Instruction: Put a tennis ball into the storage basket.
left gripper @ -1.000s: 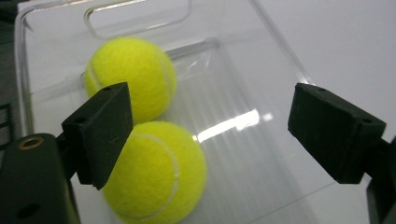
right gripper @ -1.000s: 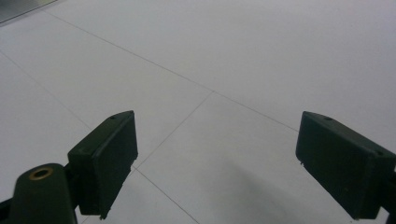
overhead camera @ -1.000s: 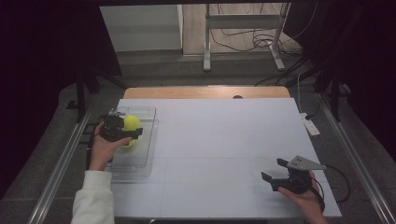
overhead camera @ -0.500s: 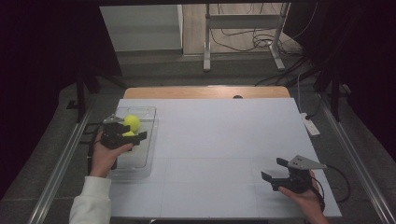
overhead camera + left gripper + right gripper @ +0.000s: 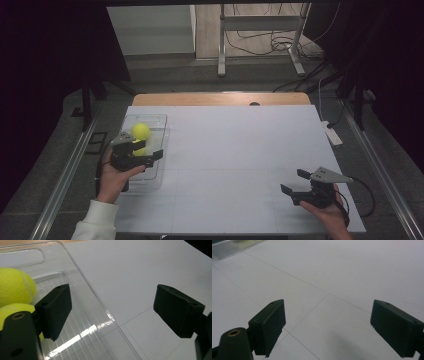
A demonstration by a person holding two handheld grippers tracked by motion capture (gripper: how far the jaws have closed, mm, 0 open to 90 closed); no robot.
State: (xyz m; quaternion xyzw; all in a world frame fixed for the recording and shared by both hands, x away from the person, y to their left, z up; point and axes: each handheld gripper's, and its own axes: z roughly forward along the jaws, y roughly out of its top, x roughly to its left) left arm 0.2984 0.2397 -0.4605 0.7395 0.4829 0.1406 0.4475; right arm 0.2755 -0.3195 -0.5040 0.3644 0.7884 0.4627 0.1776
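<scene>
- The left claw [image 5: 150, 153] sits at the left of the high view, held in the person's left hand [image 5: 114, 177], over the near end of a clear plastic bin [image 5: 155, 120]
- Its jaws stand wide apart with nothing between them; they have just been opening a little
- In the left gripper view the left claw [image 5: 112, 312] straddles the bin's right wall [image 5: 100, 305]: one jaw hangs over the ribbed floor inside the bin, the other over the white counter [image 5: 140, 270] outside it
- Two yellow-green tennis balls lie in the bin. In the high view the upper ball [image 5: 140, 131] shows in full near the middle of the bin, and the second ball [image 5: 138, 151] peeks out just below it, partly hidden by the claw's body
- In the left gripper view both balls crowd the left edge of the frame, the upper ball [image 5: 15, 285] above and the second ball [image 5: 12, 311] below, touching each other; the inner jaw is just beside them, and whether it touches them I cannot tell
- The right claw [image 5: 295, 182] is at the lower right of the high view, held in the person's right hand [image 5: 327, 212], well apart from the bin and low over the counter [image 5: 240, 145]
- In the right gripper view the right claw [image 5: 327, 327] is wide and empty, with bare white counter [image 5: 337, 277] and its thin grid lines between the jaws
- A corner of the bin [image 5: 229, 247] shows at the upper left of that frame
</scene>
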